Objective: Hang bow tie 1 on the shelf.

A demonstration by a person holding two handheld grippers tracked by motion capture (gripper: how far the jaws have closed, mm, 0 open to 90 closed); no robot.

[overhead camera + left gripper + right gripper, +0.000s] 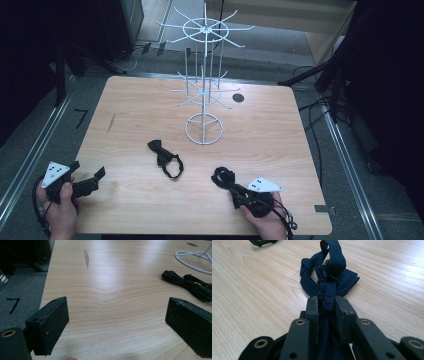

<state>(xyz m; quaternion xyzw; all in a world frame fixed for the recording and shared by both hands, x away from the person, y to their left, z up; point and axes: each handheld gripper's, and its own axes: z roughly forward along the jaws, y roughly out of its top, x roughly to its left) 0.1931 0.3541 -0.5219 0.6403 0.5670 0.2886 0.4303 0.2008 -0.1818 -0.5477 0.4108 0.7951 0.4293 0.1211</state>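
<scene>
A dark navy bow tie (329, 270) with its strap lies bunched on the wooden table (270, 145) near the front right. My right gripper (327, 302) is shut on its strap, the cloth pinched between the two pads; from above the same gripper (231, 186) points toward the tie (222, 176). A second, black bow tie (165, 159) lies loose at the table's middle, also seen at the right of the left gripper view (190, 283). My left gripper (89, 170) rests at the front left, its jaws wide open (117, 312) over bare wood.
A white wire display rack (204, 125) with hooked arms stands on its ring base behind the ties, its base ring (190, 255) past the black tie. A dark round hole (238, 98) lies right of the rack. The table's front edge is close to both hands.
</scene>
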